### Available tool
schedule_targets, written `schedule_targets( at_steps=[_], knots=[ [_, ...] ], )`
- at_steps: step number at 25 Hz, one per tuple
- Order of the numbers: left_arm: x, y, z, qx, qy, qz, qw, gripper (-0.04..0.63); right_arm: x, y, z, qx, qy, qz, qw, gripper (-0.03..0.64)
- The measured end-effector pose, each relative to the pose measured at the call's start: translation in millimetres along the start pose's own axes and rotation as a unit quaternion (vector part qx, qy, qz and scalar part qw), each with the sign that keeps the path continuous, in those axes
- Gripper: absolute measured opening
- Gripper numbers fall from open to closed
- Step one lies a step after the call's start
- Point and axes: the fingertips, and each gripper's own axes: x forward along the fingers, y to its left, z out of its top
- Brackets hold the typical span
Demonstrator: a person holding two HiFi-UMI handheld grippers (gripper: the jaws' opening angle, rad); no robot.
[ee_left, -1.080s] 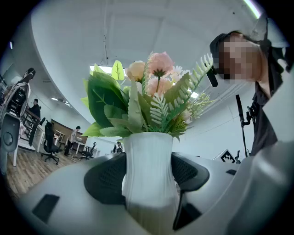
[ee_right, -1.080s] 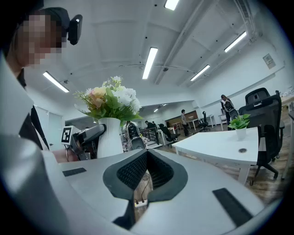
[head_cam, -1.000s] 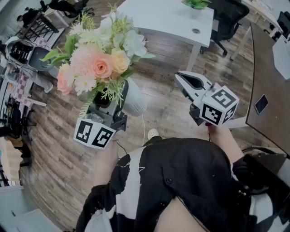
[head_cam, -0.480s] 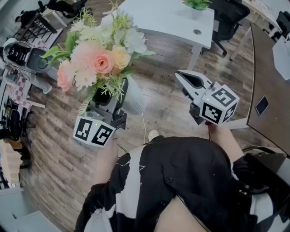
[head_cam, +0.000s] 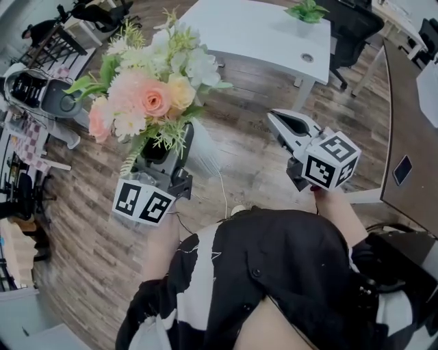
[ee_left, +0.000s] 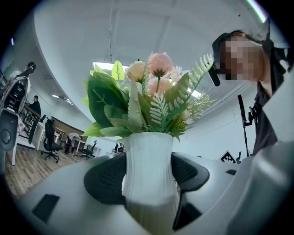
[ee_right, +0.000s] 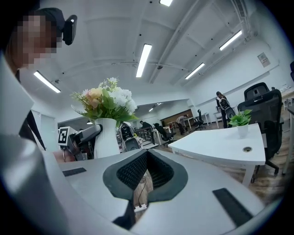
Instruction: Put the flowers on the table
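Note:
A bunch of pink, peach and white flowers [head_cam: 147,96] stands in a white ribbed vase [head_cam: 202,152]. My left gripper [head_cam: 171,147] is shut on the vase's waist and holds it upright in the air above the wooden floor. In the left gripper view the vase [ee_left: 149,179] fills the space between both pads, with the flowers [ee_left: 151,96] above it. My right gripper [head_cam: 275,117] is shut and holds nothing, to the right of the vase. The white table [head_cam: 253,31] lies ahead. The right gripper view shows the vase [ee_right: 105,137] at left and the table [ee_right: 216,144] at right.
A small potted plant [head_cam: 308,11] stands on the white table's far side. A black office chair [head_cam: 349,34] is behind it. A dark tabletop [head_cam: 410,137] runs along the right. Chairs and racks [head_cam: 41,82] crowd the left. A cable [head_cam: 222,191] lies on the floor.
The white table and its plant have slid a little further into view at the top. Both grippers keep their places, and the vase stays held.

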Motion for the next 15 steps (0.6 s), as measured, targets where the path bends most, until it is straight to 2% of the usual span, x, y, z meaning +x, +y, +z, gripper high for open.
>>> schedule_targets(
  at_steps=[6,15],
  knots=[
    [-0.8,51.1,33.3,-0.015,-0.003,-0.006,0.9999,0.311,44.8,20.5,23.9,-0.001,0.006,-0.013,1.000,0.015],
    [5.3,78.3,13.4,-0.011,-0.012,-0.036,0.9992,0.311,72.5,5.8,-4.7,-0.005,0.009,-0.030,1.000,0.015]
  ],
)
